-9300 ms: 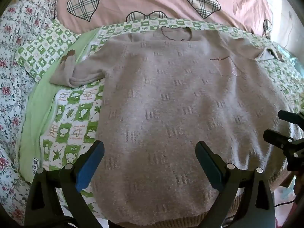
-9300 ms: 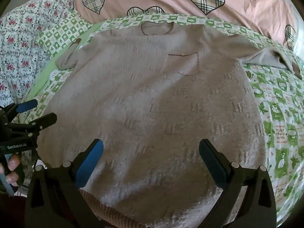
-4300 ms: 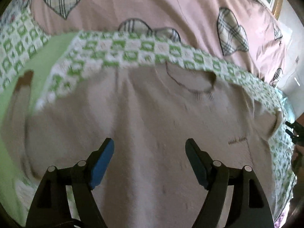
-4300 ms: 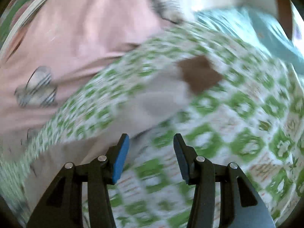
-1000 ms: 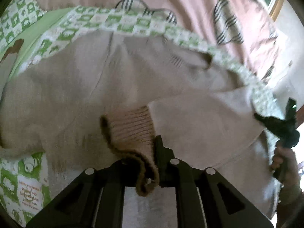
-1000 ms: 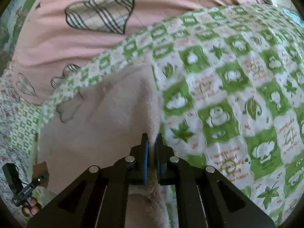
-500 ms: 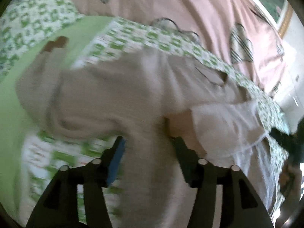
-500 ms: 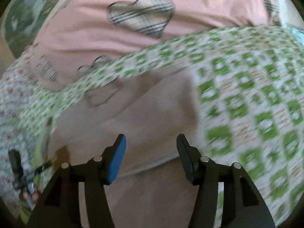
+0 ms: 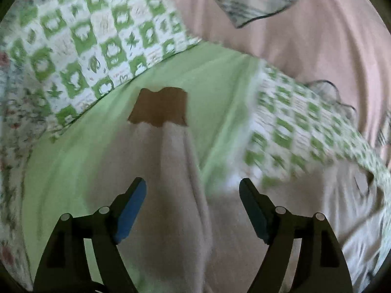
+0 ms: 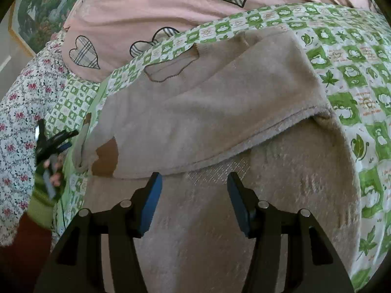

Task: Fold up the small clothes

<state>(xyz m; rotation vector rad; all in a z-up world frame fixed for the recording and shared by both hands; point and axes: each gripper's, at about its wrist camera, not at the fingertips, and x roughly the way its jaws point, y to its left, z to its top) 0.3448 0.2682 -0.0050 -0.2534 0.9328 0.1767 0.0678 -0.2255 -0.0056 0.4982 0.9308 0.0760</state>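
So the beige knit sweater [image 10: 220, 112] was lying on the green-and-white checked quilt [image 10: 347, 73], with its right sleeve already folded across the chest. That sleeve's brown cuff [image 10: 106, 157] sat near the sweater's left edge, and the neckline [image 10: 168, 69] was at the far end, up by the pink duvet with plaid hearts [image 10: 151, 7].

The right gripper [image 10: 194, 195] hung over the lower body of the sweater, just short of the folded sleeve's edge. Its jaws had just been opening and stood partly apart, blue pads clear, with nothing pinched between them, only sweater fabric underneath.

The left gripper [image 9: 193, 207] was over the other sleeve [image 9: 176, 171], which stretched away from the camera across a plain light-green sheet [image 9: 97, 146] and ended in a brown cuff [image 9: 160, 108]. Its jaws had just been opening too and stood wide, one on each side of the sleeve, not pressing on it as far as I could see. That view was pretty blurry, so I couldn't tell whether the fingers touched the cloth.

From the right wrist view, the left gripper [image 10: 52, 141] showed at the far left edge, held in a hand [image 10: 52, 171] with a green sleeve cuff [image 10: 40, 205], beside a floral sheet [image 10: 17, 112].
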